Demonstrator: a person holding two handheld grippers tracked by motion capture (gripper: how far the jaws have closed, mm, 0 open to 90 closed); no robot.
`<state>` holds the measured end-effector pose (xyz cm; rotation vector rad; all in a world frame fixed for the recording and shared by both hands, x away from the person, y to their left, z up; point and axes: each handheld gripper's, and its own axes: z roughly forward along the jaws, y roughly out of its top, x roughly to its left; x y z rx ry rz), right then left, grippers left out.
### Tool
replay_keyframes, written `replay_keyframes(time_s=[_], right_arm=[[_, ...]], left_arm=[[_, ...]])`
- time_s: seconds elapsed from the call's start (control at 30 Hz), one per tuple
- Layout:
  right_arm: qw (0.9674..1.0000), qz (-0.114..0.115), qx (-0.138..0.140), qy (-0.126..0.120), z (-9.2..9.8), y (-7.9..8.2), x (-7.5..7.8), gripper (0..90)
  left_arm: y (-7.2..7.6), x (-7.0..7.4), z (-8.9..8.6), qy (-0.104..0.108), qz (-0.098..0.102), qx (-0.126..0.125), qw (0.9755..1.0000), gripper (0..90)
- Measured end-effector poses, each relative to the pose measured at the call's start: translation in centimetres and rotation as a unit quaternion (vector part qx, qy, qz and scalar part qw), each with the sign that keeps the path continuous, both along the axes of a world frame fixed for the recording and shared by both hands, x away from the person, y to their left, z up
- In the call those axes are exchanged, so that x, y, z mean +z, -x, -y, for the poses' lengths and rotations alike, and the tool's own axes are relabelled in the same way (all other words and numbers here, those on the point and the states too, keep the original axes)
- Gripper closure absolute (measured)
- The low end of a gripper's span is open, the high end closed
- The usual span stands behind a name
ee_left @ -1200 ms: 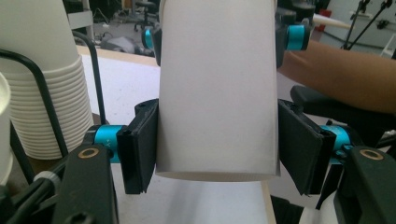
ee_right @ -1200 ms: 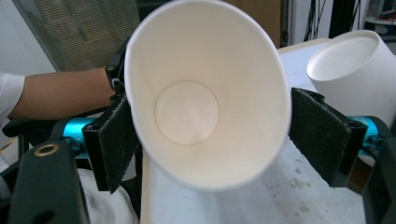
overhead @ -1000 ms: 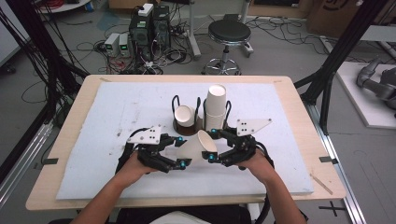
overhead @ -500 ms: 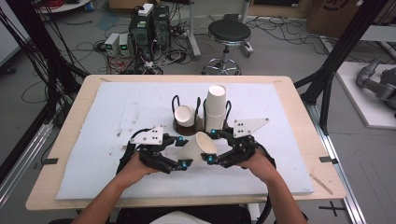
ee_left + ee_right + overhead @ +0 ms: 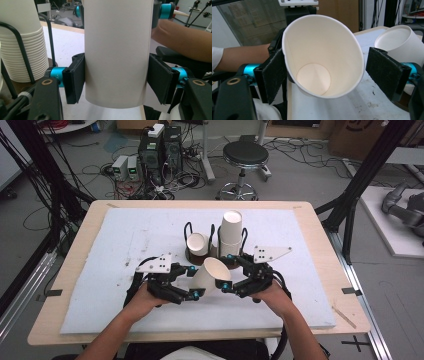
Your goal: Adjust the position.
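One paper cup (image 5: pixel 209 276), lying tilted between two grippers at the lower middle of the high view.

Its open mouth faces the upper right of that frame, its base the lower left. The left gripper (image 5: pixel 192 282) clamps the cup's lower body, both pads pressed flat on its sides in the left gripper view (image 5: pixel 117 50). The right gripper (image 5: pixel 229 274) stands at the rim, its jaws having just been opening; in the right gripper view the right pad is clear of the cup (image 5: pixel 322 57). Just above, a black wire rack (image 5: pixel 215 232) holds a tall cup stack (image 5: pixel 231 232) and a tipped cup (image 5: pixel 197 242) on the white mat (image 5: pixel 125 245).
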<state>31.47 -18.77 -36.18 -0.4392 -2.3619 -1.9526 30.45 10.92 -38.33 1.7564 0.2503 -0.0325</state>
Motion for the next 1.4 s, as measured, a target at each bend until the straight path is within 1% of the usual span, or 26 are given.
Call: replay_keyframes(time_s=[0.07,0.1,0.13,0.17,0.23,0.3,0.33,0.37,0.43,0.53,0.67,0.73,0.77,0.8,0.83,0.9,0.97,1.0,1.07,1.1,1.13,1.17,1.27,1.33,1.37,1.4], right_arm=[[1.0000,0.004,0.006,0.003,-0.25,0.02,-0.09,17.9],[0.9999,0.006,0.009,0.005,-0.35,0.05,-0.10,20.7],[0.9998,0.011,0.016,0.005,-0.41,0.05,-0.08,25.7],[0.9997,0.017,0.017,0.005,-0.43,0.08,-0.06,26.1],[0.9995,0.021,0.020,0.010,-0.41,0.10,0.04,27.2],[0.9995,0.021,0.022,0.012,-0.39,0.08,0.07,27.8],[0.9994,0.024,0.023,0.014,-0.39,0.05,0.08,27.9],[0.9993,0.023,0.026,0.017,-0.40,0.09,0.14,27.9],[0.9990,0.027,0.027,0.023,-0.43,0.11,0.25,27.9],[0.9986,0.034,0.025,0.032,-0.39,0.10,0.42,27.9],[0.9981,0.036,0.023,0.044,-0.42,0.14,0.52,27.9],[0.9978,0.037,0.026,0.048,-0.62,0.19,0.53,27.9],[0.9977,0.036,0.028,0.051,-0.70,0.25,0.53,27.9],[0.9974,0.041,0.028,0.052,-0.78,0.25,0.52,27.9],[0.9975,0.038,0.029,0.053,-0.83,0.32,0.53,28.1],[0.9974,0.038,0.028,0.054,-0.85,0.34,0.52,28.2],[0.9976,0.037,0.028,0.051,-0.82,0.33,0.54,27.9],[0.9979,0.036,0.025,0.048,-0.82,0.36,0.55,27.2],[0.9985,0.033,0.020,0.039,-0.82,0.36,0.52,24.1],[0.9989,0.027,0.016,0.033,-0.85,0.42,0.49,21.7],[0.9991,0.028,0.011,0.029,-0.85,0.36,0.44,19.8],[0.9994,0.024,0.009,0.024,-0.84,0.38,0.41,19.8],[0.9997,0.021,0.007,0.014,-0.67,0.34,0.34,19.8],[0.9998,0.016,0.007,0.008,-0.58,0.25,0.16,19.6],[0.9999,0.011,0.007,0.007,-0.61,0.26,0.06,19.2],[0.9999,0.013,0.009,0.005,-0.70,0.25,-0.02,19.5]], left_arm=[[0.09,0.01,0.16,-0.003,0.003,-0.003,1.0000,35.0],[0.10,-0.02,0.24,-0.008,0.005,-0.003,1.0000,35.0],[0.12,-0.05,0.28,-0.010,0.006,-0.004,0.9999,35.1],[0.13,-0.10,0.31,-0.010,0.005,-0.005,0.9999,35.3],[0.12,-0.13,0.32,-0.011,0.006,-0.005,0.9999,35.3],[0.14,-0.17,0.40,-0.013,0.004,-0.005,0.9999,35.2],[0.12,-0.19,0.42,-0.016,0.006,-0.007,0.9998,35.0],[0.14,-0.22,0.47,-0.016,0.007,-0.007,0.9998,34.7],[0.14,-0.23,0.46,-0.018,0.009,-0.006,0.9998,34.0],[0.13,-0.26,0.43,-0.019,0.008,-0.003,0.9998,33.6],[0.09,-0.37,0.54,-0.027,0.009,-0.004,0.9996,32.2],[0.17,-0.44,0.70,-0.034,0.011,-0.009,0.9993,33.9],[0.23,-0.49,0.80,-0.035,0.009,-0.010,0.9993,34.1],[0.23,-0.53,0.84,-0.037,0.011,-0.012,0.9992,34.3],[0.24,-0.53,0.85,-0.038,0.011,-0.012,0.9991,34.8],[0.23,-0.52,0.83,-0.036,0.012,-0.012,0.9992,35.3],[0.21,-0.44,0.73,-0.036,0.013,-0.013,0.9992,35.6],[0.23,-0.40,0.71,-0.031,0.013,-0.011,0.9994,35.7],[0.23,-0.29,0.63,-0.026,0.014,-0.009,0.9995,35.6],[0.24,-0.23,0.58,-0.024,0.015,-0.007,0.9996,35.6],[0.25,-0.18,0.54,-0.021,0.015,-0.007,0.9996,35.6],[0.26,-0.14,0.47,-0.019,0.016,-0.005,0.9997,35.6],[0.22,-0.04,0.25,-0.013,0.017,0.000,0.9998,35.7],[0.19,0.00,0.20,-0.007,0.016,-0.001,0.9998,35.7],[0.23,0.00,0.22,-0.006,0.015,-0.002,0.9999,35.7],[0.26,0.00,0.30,-0.008,0.016,-0.002,0.9998,35.6]])
